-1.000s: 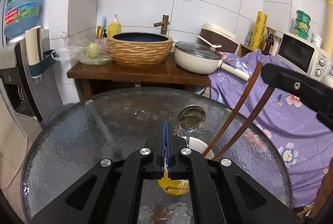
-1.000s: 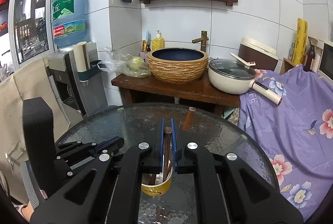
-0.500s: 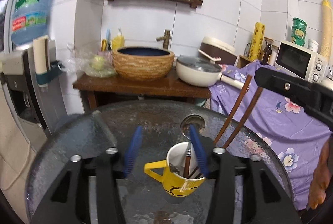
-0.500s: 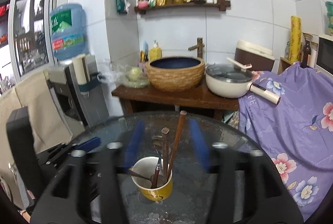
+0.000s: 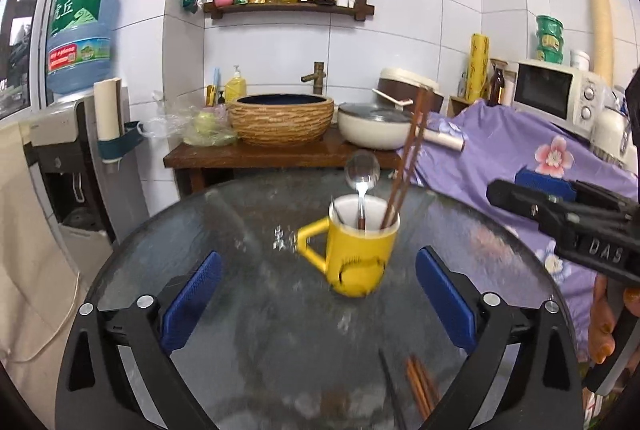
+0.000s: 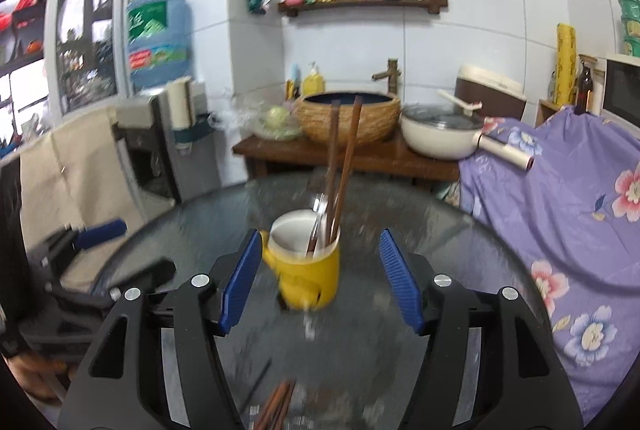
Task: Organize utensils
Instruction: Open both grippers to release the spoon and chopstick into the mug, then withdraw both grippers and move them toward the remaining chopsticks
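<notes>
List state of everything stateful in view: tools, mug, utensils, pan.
left tool: jaws opening, nothing between the pads
right tool: jaws opening, straddling the mug, no contact
yellow mug: upright on glass table
spoon: standing in mug, bowl up
chopsticks: in mug, leaning
loose chopsticks: lying flat on table
pan: lid on

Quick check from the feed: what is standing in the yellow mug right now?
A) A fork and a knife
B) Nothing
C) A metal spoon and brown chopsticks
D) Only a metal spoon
C: the yellow mug holds a metal spoon and two brown chopsticks leaning on its rim.
</notes>
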Tool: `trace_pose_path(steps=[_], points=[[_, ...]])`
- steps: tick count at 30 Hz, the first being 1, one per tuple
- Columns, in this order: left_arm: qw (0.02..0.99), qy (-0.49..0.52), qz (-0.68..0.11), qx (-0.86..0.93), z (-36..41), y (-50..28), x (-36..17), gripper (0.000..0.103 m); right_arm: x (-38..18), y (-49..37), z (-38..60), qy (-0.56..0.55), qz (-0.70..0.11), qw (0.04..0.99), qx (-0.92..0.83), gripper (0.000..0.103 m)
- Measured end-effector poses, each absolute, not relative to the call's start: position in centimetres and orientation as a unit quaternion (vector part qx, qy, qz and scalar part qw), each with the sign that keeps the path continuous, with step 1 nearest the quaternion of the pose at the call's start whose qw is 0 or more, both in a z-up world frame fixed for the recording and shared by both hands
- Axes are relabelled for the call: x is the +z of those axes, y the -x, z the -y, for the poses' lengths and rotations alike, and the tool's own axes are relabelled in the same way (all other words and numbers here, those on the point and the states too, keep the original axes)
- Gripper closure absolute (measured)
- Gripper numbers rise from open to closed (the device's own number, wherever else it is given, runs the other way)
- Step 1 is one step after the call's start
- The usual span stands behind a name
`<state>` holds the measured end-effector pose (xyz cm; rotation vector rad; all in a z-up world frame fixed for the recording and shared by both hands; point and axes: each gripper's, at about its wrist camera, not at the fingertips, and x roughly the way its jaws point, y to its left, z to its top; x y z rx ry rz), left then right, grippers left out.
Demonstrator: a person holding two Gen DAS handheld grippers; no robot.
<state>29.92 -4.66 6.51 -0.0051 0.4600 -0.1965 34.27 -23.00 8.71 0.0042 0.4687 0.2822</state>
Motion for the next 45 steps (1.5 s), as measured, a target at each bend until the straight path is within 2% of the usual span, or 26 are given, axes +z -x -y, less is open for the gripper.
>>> trace_pose_path(steps=[9, 18, 26, 30, 38, 45], points=[[0.962, -0.021, -0.253, -0.099, 4.6, -23.8, 2.4, 0.007, 3.2, -26.9, 22.2, 0.053, -0.233, 0.964, 0.116, 0.039], [0.96, -0.031, -0.263, -0.092, 4.9, -18.4, -0.8, 0.007, -1.2, -21.4, 23.1, 0.013, -0.268, 0.957, 0.11, 0.039], [0.954, -0.021, -0.283, -0.099, 5.3, -15.4, -2.9, 0.007, -3.6, -16.4, 22.8, 0.033, -0.266, 0.959, 0.089, 0.039], [0.952, -0.021, -0.289, -0.102, 5.4, -13.8, -3.7, 0.01, -4.7, -15.0, 23.2, 0.017, -0.283, 0.954, 0.094, 0.039], [0.942, -0.006, -0.32, -0.106, 5.5, -12.0, -5.8, 0.025, -6.5, -12.2, 23.4, 0.02, -0.304, 0.947, 0.097, 0.039], [0.941, -0.017, -0.319, -0.109, 6.1, -10.7, -6.4, 0.026, -7.3, -10.5, 22.9, 0.017, -0.317, 0.942, 0.11, 0.039]])
